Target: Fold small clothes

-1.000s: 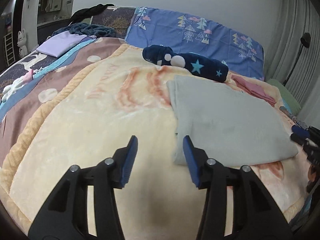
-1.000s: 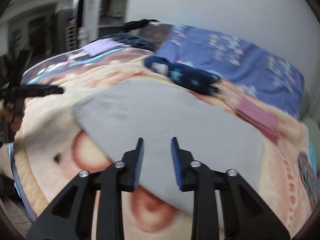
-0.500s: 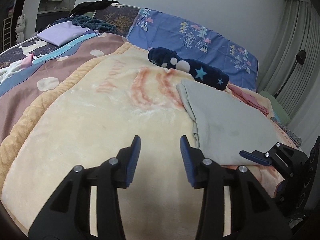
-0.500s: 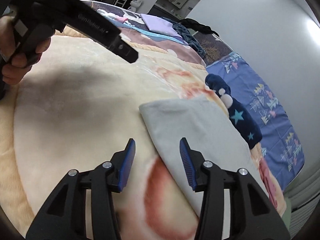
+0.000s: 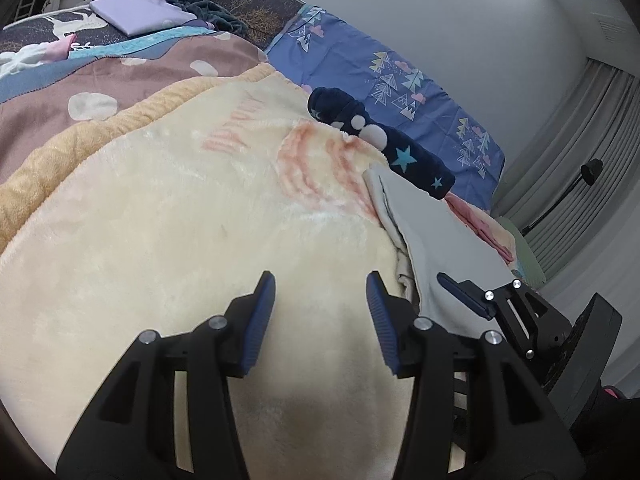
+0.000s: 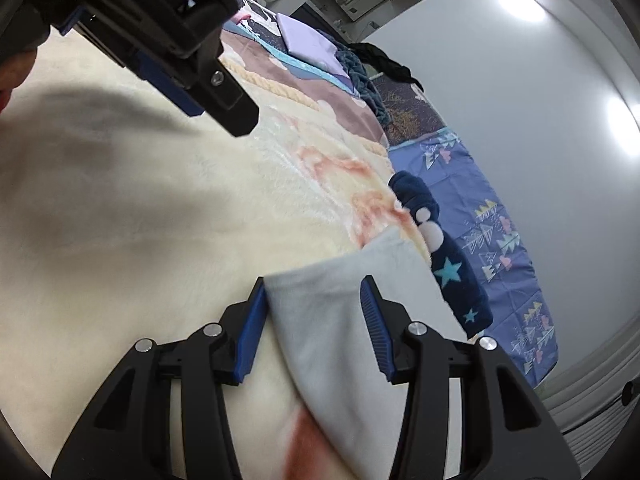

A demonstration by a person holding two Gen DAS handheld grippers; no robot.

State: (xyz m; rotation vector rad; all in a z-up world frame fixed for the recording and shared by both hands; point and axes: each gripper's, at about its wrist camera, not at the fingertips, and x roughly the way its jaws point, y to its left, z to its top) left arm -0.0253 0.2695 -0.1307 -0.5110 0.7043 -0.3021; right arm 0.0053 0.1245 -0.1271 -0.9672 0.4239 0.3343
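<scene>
A folded light grey garment [image 5: 436, 236] lies flat on the cream fleece blanket [image 5: 168, 232]; it also shows in the right wrist view [image 6: 340, 328]. My left gripper [image 5: 320, 312] is open and empty over bare blanket, just left of the garment's near corner. My right gripper [image 6: 312, 320] is open, its fingers straddling the garment's near left corner; its tip also shows in the left wrist view [image 5: 464, 296]. The left gripper's body fills the top left of the right wrist view [image 6: 160, 20].
A navy star-patterned rolled garment [image 5: 384, 148] lies beyond the grey one, next to a blue patterned pillow [image 5: 392, 92]. Pink folded cloth [image 5: 480, 224] lies at the right. A lilac folded cloth [image 5: 136, 12] and dark clothes sit at the far left.
Both grippers have moved closer together and lower toward the bed. The right gripper has advanced so that the grey garment's corner now sits between its open fingers.
</scene>
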